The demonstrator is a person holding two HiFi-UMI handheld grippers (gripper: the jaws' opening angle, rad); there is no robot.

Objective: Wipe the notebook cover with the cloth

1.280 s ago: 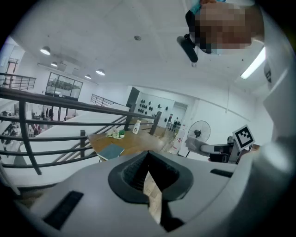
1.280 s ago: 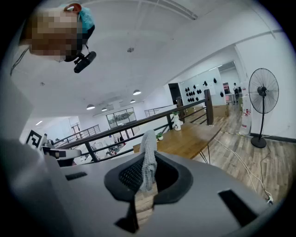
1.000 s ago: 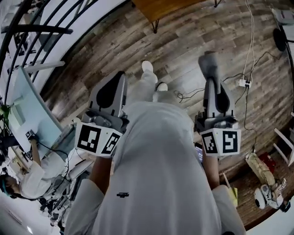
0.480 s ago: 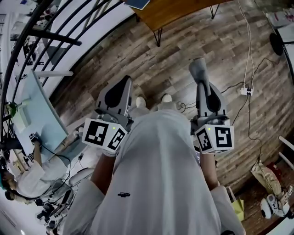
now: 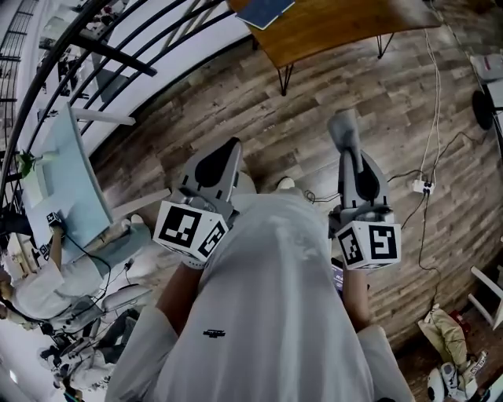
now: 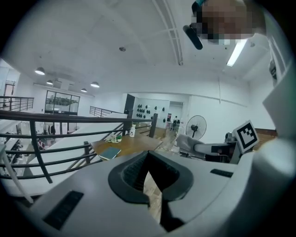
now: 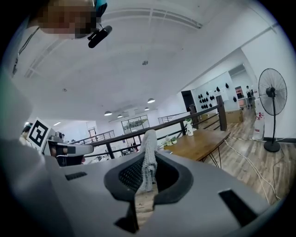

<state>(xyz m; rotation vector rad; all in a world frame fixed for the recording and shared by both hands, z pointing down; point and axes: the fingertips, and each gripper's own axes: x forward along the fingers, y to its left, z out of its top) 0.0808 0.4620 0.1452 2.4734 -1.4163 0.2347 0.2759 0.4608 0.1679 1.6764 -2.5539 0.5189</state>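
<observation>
The person stands on the wooden floor (image 5: 314,102) with both elbows bent and bare forearms held close to the waist. One gripper sits on either side of the white shirt, both aimed toward twelve o'clock. The gripper views take in a lot of ceiling, so both noses are tipped somewhat upward.

The left gripper (image 5: 224,157) (image 6: 148,159) sits at about ten o'clock from the belly. Its jaws are pressed together at the tips with nothing caught between them.

The right gripper (image 5: 346,149) (image 7: 147,162) sits at about two o'clock. It is clamped on the grey cloth (image 5: 343,126) (image 7: 149,148), which pokes out past the jaw tips as a narrow knitted strip and stands nearly upright.

The notebook (image 5: 266,9) (image 6: 110,153), dark blue-green, lies flat near the left end of the wooden table (image 5: 338,27) (image 7: 203,141) at twelve o'clock. It is well apart from both grippers, with open floor between. A white bottle (image 6: 132,131) stands farther along that table. A black railing (image 5: 118,31) runs from nine to eleven o'clock. Cables (image 5: 428,118) trail across the floor around two o'clock, and a standing fan (image 7: 270,92) is off at three. Another person (image 5: 39,283) sits at a desk around eight o'clock.
</observation>
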